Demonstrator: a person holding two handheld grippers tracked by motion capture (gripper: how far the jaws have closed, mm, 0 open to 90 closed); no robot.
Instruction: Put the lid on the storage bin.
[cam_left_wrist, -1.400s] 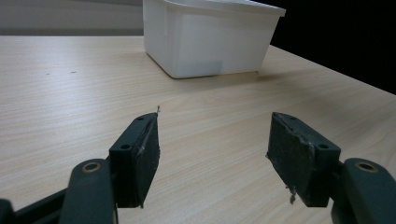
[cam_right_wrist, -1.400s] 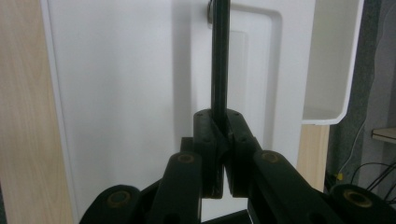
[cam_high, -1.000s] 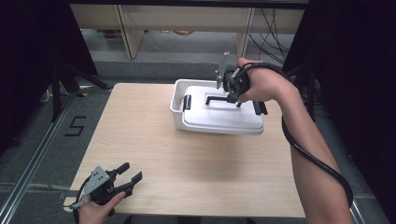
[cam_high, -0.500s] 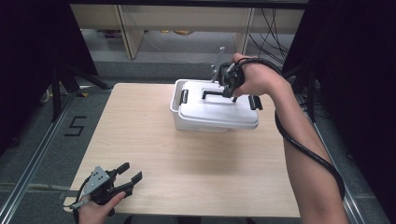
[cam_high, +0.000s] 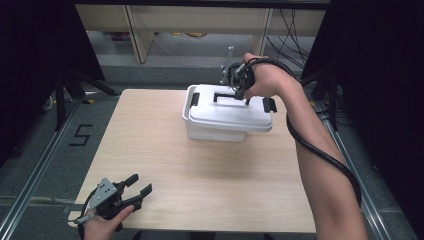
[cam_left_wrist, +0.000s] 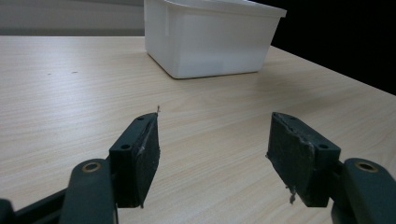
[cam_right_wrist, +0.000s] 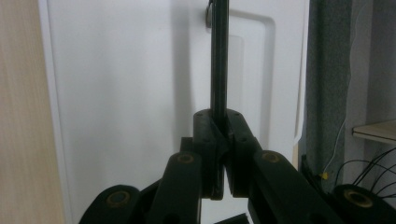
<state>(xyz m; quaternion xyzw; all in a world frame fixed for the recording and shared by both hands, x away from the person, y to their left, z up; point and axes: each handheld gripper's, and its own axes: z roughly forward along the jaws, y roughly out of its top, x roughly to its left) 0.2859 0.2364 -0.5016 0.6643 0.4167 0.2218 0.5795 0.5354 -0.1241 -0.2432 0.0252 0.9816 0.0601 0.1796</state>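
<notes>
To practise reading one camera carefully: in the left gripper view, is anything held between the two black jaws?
No, the left gripper has its jaws standing wide apart over the bare light wooden table, with nothing between them.

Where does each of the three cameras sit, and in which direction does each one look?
High view: fixed above the person's side, looking forward and down on the table; both forearms and the left claw show, and the right claw is at the handle of the white lid.
Left gripper view: rides low on the left claw, looking across the table at the white bin; open jaws show.
Right gripper view: rides on the right claw, looking down on the lid; shut jaws pinch the black handle.
Shared: high and left gripper views both show the bin.
</notes>
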